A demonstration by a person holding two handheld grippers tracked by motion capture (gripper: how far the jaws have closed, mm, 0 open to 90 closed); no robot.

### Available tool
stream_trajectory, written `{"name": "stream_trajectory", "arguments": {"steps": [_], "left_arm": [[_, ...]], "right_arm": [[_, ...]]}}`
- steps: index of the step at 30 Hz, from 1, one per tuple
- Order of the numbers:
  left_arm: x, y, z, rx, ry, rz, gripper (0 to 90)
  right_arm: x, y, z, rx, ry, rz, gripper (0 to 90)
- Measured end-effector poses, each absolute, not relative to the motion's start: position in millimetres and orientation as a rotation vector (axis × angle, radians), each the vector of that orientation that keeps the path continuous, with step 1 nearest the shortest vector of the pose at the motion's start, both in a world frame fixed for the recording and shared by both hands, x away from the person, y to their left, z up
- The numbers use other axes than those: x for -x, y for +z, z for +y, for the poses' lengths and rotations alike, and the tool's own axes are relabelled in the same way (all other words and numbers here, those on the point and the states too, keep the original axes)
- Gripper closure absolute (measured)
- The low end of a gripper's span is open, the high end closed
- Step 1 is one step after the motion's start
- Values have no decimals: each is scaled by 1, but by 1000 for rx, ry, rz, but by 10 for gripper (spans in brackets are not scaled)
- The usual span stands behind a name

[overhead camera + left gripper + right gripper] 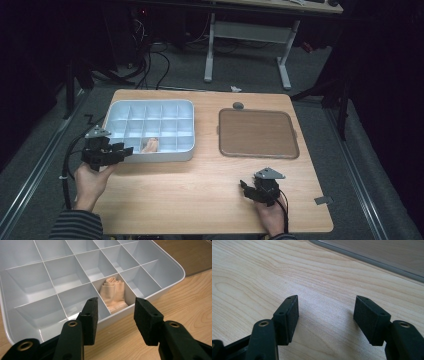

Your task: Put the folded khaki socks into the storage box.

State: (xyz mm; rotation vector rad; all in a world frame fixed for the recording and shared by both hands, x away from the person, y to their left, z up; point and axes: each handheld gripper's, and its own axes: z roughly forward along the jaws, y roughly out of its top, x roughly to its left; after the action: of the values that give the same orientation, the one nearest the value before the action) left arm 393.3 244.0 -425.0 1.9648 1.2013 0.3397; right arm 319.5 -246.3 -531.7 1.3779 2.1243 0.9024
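A pale blue-grey compartment tray (116, 111) sits on the left half of the wooden table. One front-row compartment holds a folded peach cloth (150, 145) (113, 293). My left gripper (124, 150) (116, 315) hovers at the tray's (22, 255) front left corner, open, with nothing between its jaws; the cloth lies just beyond them. My right gripper (244, 189) (325, 315) rests low over bare wood near the table's front right, open and holding nothing.
A brown flat tray (258, 133) (374, 252) with a grey rim lies at the right. A small grey round object (238, 105) sits behind it. A grey tag (323, 200) lies at the right table edge. Desk legs and cables stand beyond.
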Motion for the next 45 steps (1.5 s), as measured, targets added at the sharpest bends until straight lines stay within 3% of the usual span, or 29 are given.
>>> {"name": "stream_trajectory", "arguments": {"steps": [45], "left_arm": [[-365,-452,245,-1884,259,1204,504]], "right_arm": [[-319,-532,-246,-1378,902,2124,367]]}}
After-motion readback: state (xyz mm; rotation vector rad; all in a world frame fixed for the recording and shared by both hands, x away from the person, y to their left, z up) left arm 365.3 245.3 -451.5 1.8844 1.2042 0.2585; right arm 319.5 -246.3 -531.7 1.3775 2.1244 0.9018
